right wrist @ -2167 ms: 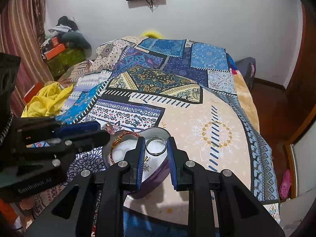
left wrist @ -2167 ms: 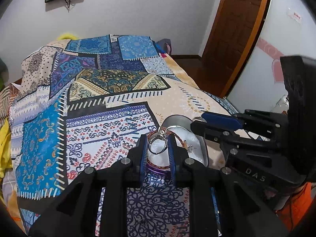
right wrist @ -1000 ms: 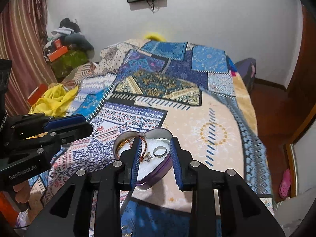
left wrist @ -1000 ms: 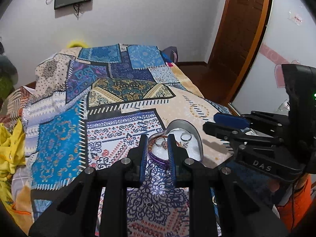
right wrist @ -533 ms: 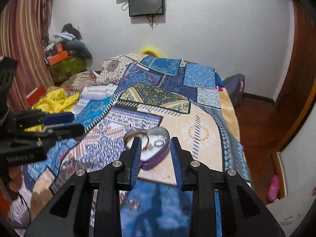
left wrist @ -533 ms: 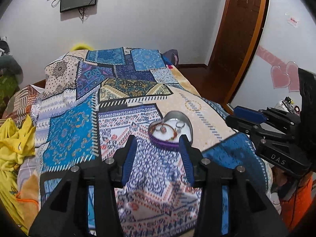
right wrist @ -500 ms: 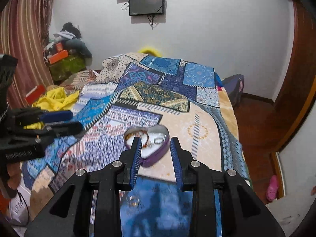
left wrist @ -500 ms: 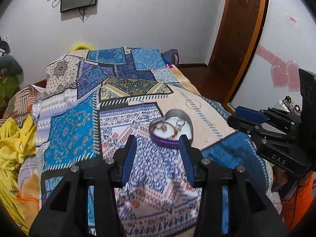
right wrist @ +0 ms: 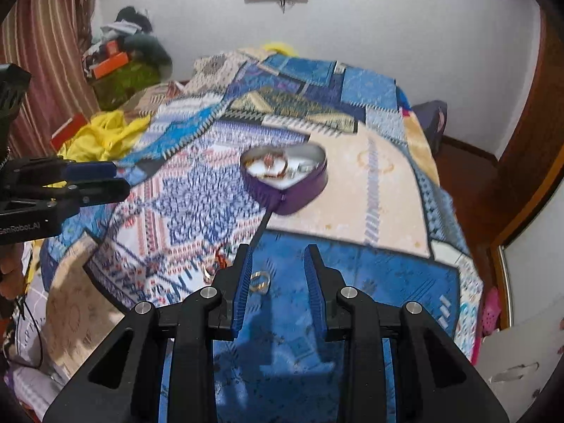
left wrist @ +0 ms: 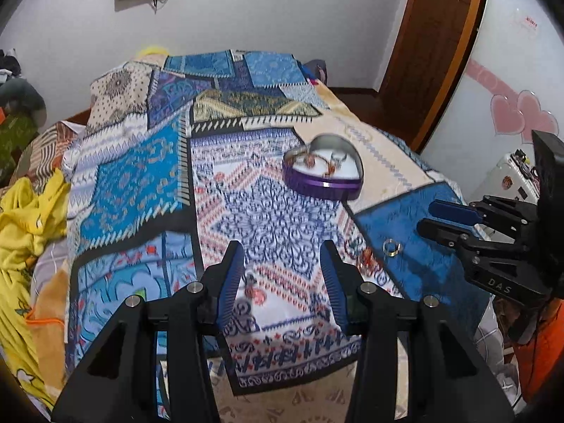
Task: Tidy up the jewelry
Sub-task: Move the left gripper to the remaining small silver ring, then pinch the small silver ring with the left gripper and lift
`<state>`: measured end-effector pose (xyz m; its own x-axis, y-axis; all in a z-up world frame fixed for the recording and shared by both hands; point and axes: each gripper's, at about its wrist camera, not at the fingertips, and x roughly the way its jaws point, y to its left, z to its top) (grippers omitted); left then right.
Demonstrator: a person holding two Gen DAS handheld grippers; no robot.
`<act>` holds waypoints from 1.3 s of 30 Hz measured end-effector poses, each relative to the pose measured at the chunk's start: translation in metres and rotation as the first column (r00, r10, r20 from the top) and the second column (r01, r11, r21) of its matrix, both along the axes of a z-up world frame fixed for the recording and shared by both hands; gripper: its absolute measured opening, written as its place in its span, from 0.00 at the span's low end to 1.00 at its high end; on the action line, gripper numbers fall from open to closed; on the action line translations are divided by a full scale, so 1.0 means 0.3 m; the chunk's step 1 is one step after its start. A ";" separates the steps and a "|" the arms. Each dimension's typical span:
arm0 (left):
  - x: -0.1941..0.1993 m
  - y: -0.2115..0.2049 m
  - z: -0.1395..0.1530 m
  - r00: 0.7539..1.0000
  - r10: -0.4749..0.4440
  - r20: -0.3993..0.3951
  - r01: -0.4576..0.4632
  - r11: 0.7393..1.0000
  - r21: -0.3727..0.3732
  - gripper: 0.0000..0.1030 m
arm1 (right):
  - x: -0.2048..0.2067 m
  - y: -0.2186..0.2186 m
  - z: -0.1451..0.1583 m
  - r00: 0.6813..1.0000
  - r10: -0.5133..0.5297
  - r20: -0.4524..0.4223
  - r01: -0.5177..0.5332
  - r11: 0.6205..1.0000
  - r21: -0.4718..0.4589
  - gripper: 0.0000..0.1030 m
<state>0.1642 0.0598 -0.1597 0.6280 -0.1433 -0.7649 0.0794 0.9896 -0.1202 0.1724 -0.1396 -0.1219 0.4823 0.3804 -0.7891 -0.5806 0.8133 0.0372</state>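
Note:
A purple heart-shaped jewelry tin (left wrist: 324, 171) stands open on the patterned bedspread; it holds bangles and rings and also shows in the right wrist view (right wrist: 286, 179). A gold ring (right wrist: 260, 281) lies on the blue patch just ahead of my right gripper (right wrist: 278, 282), which is open and empty. The same ring shows in the left wrist view (left wrist: 392, 247). Small jewelry pieces (left wrist: 254, 287) lie between the fingers of my left gripper (left wrist: 283, 283), which is open and empty. Another small red piece (right wrist: 219, 260) lies left of the right gripper.
The bedspread (left wrist: 141, 176) covers a bed whose near edge (left wrist: 292, 377) drops off close to the grippers. Yellow cloth (left wrist: 24, 218) lies at the bed's left. A wooden door (left wrist: 433, 53) is at the back right. Clutter (right wrist: 123, 60) is piled by the curtain.
Both grippers let go of rings in the tin, pulled back toward the bed's near edge and opened wider. The loose ring and small pieces have come into view.

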 end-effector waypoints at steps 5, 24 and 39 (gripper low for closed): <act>-0.017 -0.008 -0.055 0.999 -0.012 -0.032 0.011 1.000 -0.007 0.43 | -0.003 0.015 -0.076 0.998 0.011 -0.054 -0.014 0.999 -0.042 0.27; 0.060 -0.001 -0.139 0.998 -0.025 -0.063 0.024 1.000 -0.019 0.35 | -0.023 0.037 -0.119 0.998 0.066 -0.017 -0.066 0.997 -0.037 0.15; 0.158 -0.034 -0.197 0.993 -0.069 -0.097 0.070 0.997 0.011 0.25 | 0.028 0.014 -0.077 1.000 0.019 -0.002 -0.019 1.000 0.024 0.15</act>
<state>0.2115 0.0495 -0.2189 0.5404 -0.1725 -0.8235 0.1365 0.9838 -0.1165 0.1809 -0.1355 -0.1449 0.4736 0.4084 -0.7804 -0.5956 0.8012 0.0578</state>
